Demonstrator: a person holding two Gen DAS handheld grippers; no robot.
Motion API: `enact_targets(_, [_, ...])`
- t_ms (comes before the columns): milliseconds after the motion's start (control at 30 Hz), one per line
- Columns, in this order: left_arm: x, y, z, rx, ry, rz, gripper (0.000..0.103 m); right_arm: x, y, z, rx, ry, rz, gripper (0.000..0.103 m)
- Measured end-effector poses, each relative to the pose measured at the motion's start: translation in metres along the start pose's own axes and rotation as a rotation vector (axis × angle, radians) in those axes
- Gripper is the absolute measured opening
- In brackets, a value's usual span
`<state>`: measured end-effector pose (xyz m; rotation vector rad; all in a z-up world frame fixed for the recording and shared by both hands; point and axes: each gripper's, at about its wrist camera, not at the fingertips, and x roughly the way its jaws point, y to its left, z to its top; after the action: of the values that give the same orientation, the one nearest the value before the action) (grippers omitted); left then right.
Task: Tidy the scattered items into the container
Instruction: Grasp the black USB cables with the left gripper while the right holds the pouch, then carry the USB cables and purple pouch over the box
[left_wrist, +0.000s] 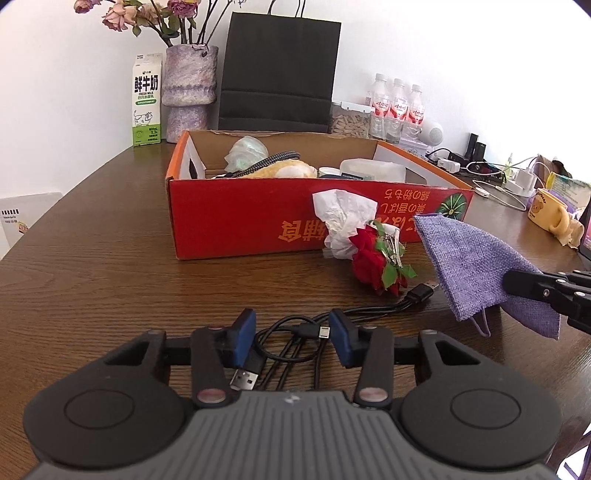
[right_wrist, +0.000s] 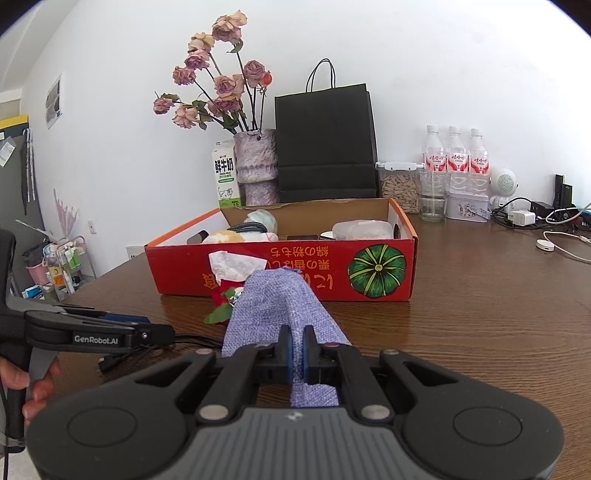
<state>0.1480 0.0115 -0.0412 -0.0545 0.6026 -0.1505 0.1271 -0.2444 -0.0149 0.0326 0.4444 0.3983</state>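
The left hand-held gripper (left_wrist: 291, 338) had a grey ribbed body in the middle and two black rounded side plates, each with a pressed circle. Black link bars with round silver pins went forward to two fingers (left_wrist: 243, 332), which carried dark blue pads. The right hand-held gripper (right_wrist: 296, 350) looked the same (grey ribs, black plates, silver pins, blue pads). Seen from the side, the left one showed a small screw and white letters "GenRobot.AI" on its black arm. The person's hand (right_wrist: 35, 387) had bare skin around a grey and black handle.
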Motion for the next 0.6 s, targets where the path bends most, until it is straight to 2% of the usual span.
enact_targets(333, [-0.033, 0.008, 0.013, -0.018, -0.117, 0.042, 0.044, -0.006, 0.003, 0.005, -0.007, -0.03, -0.004, 0.004])
enact_targets(600, [-0.055, 0.001, 0.042, -0.041, -0.244, 0.02, 0.044, -0.013, 0.012, 0.034, -0.041, -0.124, 0.002, 0.004])
